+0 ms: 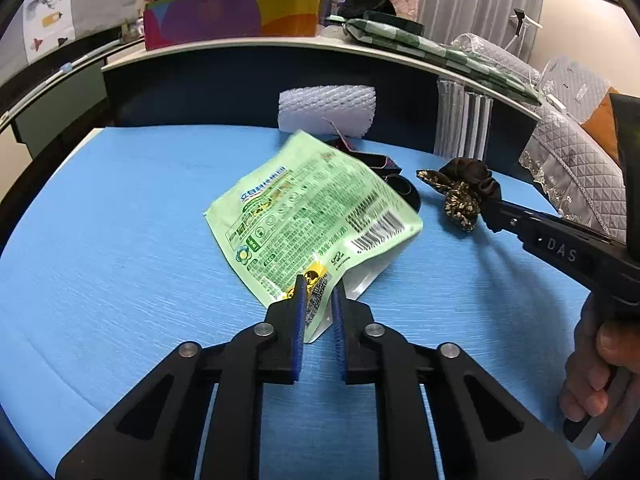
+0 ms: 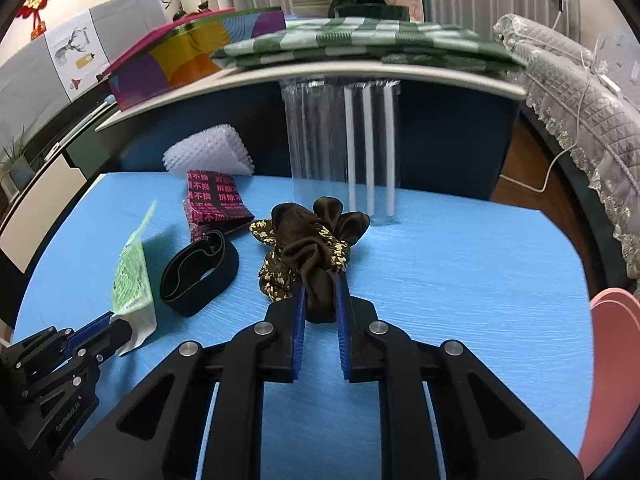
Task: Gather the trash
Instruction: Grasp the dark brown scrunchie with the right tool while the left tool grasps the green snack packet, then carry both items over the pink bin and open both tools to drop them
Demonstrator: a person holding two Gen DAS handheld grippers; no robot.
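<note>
A green printed pouch (image 1: pixel 316 224) is lifted at its near corner over the blue table (image 1: pixel 120 240). My left gripper (image 1: pixel 319 286) is shut on that corner. The pouch (image 2: pixel 134 268) shows edge-on in the right wrist view, with the left gripper (image 2: pixel 116 326) below it. My right gripper (image 2: pixel 320 282) is shut on a brown and floral scrunchie (image 2: pixel 312 240). The left wrist view shows the scrunchie (image 1: pixel 466 190) held above the table by the right gripper (image 1: pixel 490 210).
A black elastic band (image 2: pixel 200 276), a dark red printed packet (image 2: pixel 216 202), a white bubble-wrap roll (image 2: pixel 208 152) and a clear plastic sleeve (image 2: pixel 344 140) are on the table. A pink object (image 2: pixel 612 360) is at the right edge. A shelf (image 1: pixel 280 46) with boxes stands behind.
</note>
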